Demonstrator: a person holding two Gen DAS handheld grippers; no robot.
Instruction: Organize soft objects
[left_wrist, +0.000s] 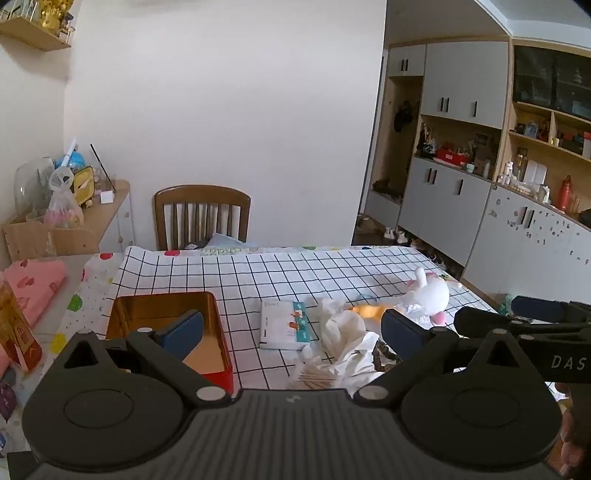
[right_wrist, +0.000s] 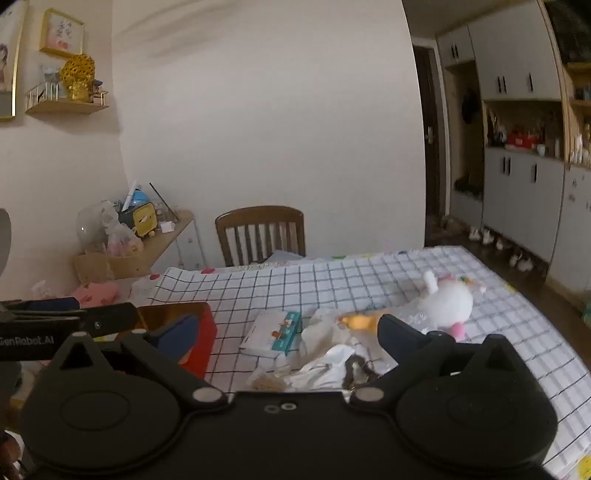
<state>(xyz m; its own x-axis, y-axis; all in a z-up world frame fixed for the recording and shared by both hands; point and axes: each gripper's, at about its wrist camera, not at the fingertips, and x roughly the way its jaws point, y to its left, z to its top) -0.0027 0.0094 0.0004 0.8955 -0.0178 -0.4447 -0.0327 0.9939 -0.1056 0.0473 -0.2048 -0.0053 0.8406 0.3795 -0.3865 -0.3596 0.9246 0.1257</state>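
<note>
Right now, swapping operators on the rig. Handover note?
Left gripper: open, empty, above the table's near edge.
Right gripper: open, empty, alongside it.
Red tin: near left, open, nothing soft visible inside.
Plush: far right on the checked cloth.
Yellow toy: beside the plush.
White cloths: crumpled mid-table beside a small box.
Done: nothing visibly sorted.
Left: all soft items, probably into the tin.

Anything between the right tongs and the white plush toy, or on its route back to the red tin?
Nothing blocks the open right tongs from the white plush toy. Toward the red tin, crumpled white cloths, an orange soft toy and a small card box lie between.
</note>
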